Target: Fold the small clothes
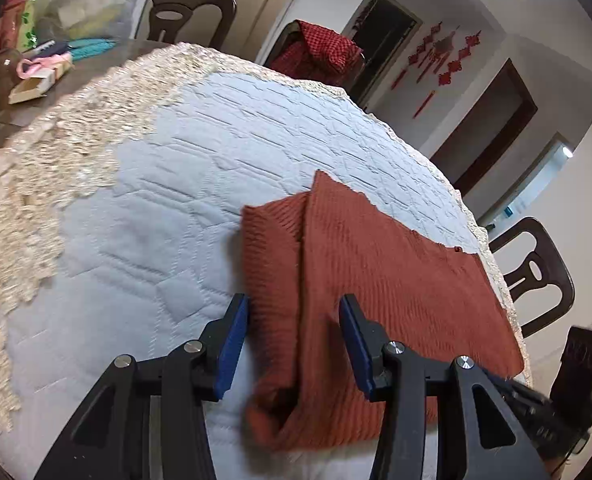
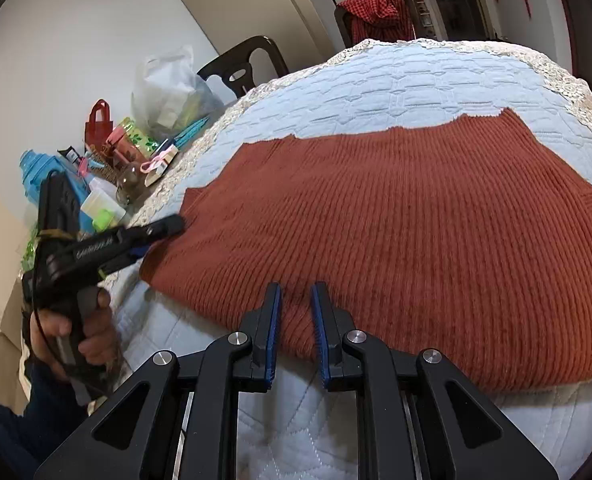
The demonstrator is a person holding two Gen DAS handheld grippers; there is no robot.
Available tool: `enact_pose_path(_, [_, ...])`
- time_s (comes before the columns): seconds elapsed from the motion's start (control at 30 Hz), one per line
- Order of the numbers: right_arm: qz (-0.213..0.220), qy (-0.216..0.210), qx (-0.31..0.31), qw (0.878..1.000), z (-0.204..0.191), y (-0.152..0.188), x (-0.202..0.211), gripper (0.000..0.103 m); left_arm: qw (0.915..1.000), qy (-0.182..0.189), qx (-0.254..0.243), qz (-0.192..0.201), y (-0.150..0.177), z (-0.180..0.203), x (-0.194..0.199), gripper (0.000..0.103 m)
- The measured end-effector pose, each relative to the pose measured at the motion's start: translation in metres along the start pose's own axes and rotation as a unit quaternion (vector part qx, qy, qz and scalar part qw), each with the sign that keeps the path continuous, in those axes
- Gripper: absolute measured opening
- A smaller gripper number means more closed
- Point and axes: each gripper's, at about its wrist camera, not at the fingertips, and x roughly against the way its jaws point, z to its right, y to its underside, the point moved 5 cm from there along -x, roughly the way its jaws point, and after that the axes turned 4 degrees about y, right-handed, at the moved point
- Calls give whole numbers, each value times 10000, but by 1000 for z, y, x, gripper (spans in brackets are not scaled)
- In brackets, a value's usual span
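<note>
The left gripper (image 1: 294,312) is gaping over the sweater's (image 2: 396,232) folded edge, gripping nothing; the right gripper (image 2: 296,300) is hovering with its jaws slightly parted and nothing between them at the table's (image 1: 144,240) near edge.

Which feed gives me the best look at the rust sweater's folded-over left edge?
The left wrist view: the rust sweater shows its folded-over flap and layered edge directly between the open left gripper. The right wrist view shows the sweater's broad ribbed top, spread flat; the flap is not visible there, only that end's outline.

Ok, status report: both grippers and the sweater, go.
Left gripper open over sweater's folded edge, pads clear. Right gripper narrow gap at near hem, grip unclear. Sweater flat on quilted cover. Nothing in the way.
</note>
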Motion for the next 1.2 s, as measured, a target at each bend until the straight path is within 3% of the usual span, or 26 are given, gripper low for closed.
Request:
enact_pose_path(0.27, [-31, -76, -86, 9999, 1, 6, 6, 16, 9996, 200, 172, -28, 2, 3, -2, 52])
enact_pose_path(0.5, [100, -82, -234, 9996, 8, -13, -1, 16, 9998, 184, 68, -11, 11, 9, 1, 52])
enact_pose_path(0.63, [126, -41, -310, 9994, 13, -30, -14, 16, 10000, 57, 42, -20, 8, 6, -2, 32])
enact_pose_path(0.73, [110, -93, -470, 9988, 18, -39, -19, 16, 9997, 209, 133, -88, 5, 3, -2, 23])
enact_pose_path(1.0, [153, -153, -480, 9986, 22, -19, 4, 16, 9977, 638, 212, -3, -3, 13, 9, 20])
enact_pose_path(1.2, [323, 99, -728, 9968, 47, -15, 24, 16, 9948, 1003, -90, 156, -23, 55, 22, 19])
